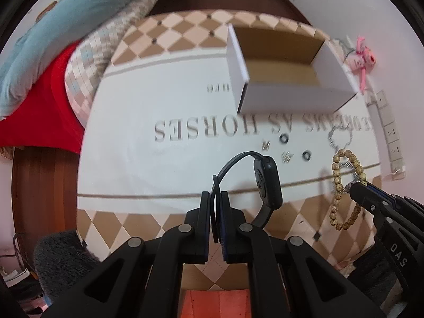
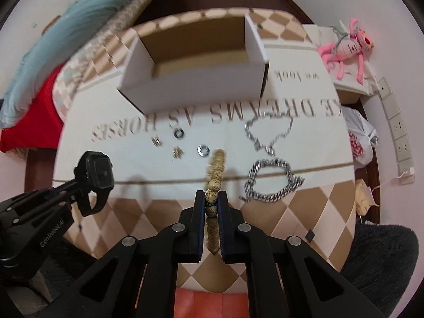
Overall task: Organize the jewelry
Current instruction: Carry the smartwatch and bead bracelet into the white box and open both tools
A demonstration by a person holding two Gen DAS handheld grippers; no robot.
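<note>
The left tool (image 1: 215, 198) is clamped on the black smartwatch's (image 1: 266, 182) strap, lifting it above the worktop (image 1: 164, 169). The right tool (image 2: 212, 198) pinches the wooden bead bracelet (image 2: 215, 171), also raised, near the open white box (image 2: 196, 79).

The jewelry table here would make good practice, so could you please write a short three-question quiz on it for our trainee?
1. True or false: the left gripper is shut on the black watch.
2. What does the right gripper hold? A) silver chain B) bead bracelet C) ring
3. Fill in: the white box on the table contains ____.

Key:
1. True; its fingers pinch the strap.
2. B
3. Nothing visible; the two silver chains and the small rings lie on the table.
</note>
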